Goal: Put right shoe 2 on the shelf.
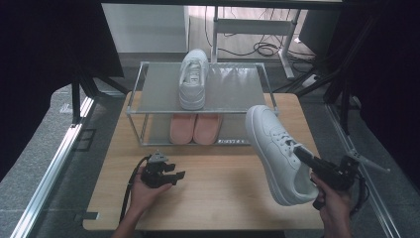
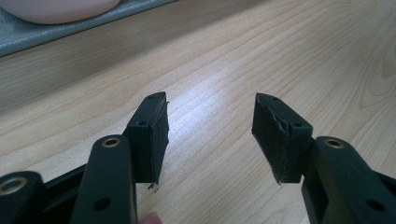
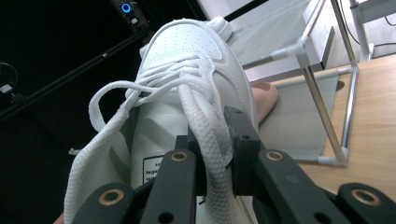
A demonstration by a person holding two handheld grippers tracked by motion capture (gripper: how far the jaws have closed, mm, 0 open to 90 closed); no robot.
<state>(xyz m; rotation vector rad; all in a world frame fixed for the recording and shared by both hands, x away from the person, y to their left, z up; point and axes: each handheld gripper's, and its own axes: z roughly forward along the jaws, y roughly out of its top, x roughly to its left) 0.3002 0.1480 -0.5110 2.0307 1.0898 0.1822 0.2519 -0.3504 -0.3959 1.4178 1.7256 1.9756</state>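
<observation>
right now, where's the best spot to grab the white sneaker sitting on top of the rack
Grip the white sneaker at its heel collar, coming from the table side. Its heel faces the person at the top shelf front edge, and the open collar gives a thin wall for claw jaws to pinch.

Both black grippers (image 1: 179, 174) (image 1: 297, 150) have brass-ringed screw holes, ribbed pads and trailing black cables.

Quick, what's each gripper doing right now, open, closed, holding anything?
Left gripper: open, nothing between its jaws, over the wooden table.
Right gripper: shut on the white sneaker.
</observation>
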